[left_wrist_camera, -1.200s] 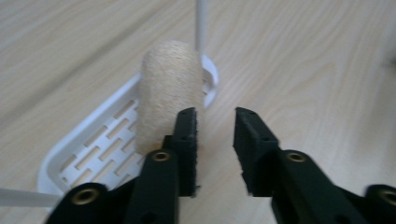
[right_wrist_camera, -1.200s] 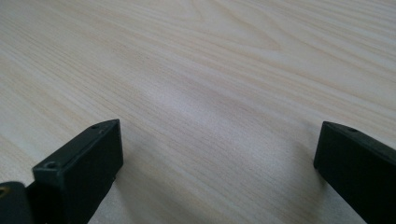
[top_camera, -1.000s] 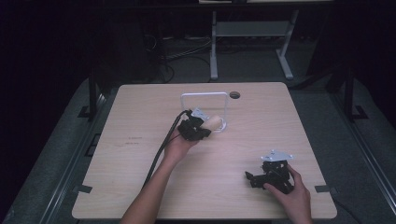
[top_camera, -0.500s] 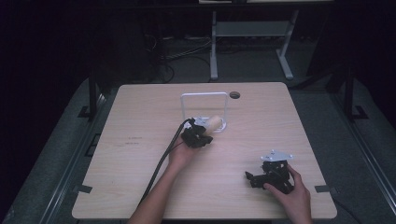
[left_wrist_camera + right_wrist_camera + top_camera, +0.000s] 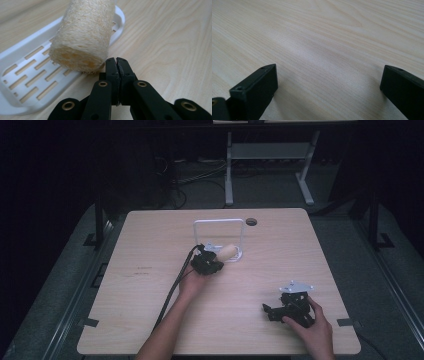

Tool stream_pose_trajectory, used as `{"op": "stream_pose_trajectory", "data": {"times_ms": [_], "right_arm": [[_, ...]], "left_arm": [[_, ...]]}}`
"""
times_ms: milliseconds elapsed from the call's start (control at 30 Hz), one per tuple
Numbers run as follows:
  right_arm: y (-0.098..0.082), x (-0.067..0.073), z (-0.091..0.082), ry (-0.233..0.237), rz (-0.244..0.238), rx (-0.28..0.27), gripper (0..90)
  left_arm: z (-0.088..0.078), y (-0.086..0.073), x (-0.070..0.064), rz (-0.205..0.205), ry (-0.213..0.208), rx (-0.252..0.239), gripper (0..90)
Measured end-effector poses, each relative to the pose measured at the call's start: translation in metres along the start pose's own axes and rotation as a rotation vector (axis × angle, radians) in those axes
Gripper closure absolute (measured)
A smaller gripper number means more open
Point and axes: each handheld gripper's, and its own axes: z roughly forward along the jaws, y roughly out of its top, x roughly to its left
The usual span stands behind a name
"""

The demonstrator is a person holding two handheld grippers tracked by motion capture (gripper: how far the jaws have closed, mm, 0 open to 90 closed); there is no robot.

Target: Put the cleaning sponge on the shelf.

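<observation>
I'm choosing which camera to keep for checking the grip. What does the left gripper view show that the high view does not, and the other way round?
Left gripper view alone: the left tongs pressed shut on nothing beside the loofah piece, and the slots of the white tray.

High view alone: the white frame standing over the tray, the right tongs, and both forearms.

Both: loofah, tray, wooden table.

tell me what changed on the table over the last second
The left tongs, shut with nothing between them, drew back toward the person and now sit just short of the beige cylindrical loofah roll lying on the white slotted plastic tray. The right tongs, open, stayed on the wooden table.
</observation>
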Motion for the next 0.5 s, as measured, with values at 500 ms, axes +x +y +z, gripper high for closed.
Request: {"op": "stream_pose_trajectory", "data": {"times_ms": [500], "right_arm": [[0.000,0.000,0.000,0.000,0.000,0.000,0.9]], "left_arm": [[-0.004,0.001,0.012,-0.003,0.071,0.011,88.6]]}}
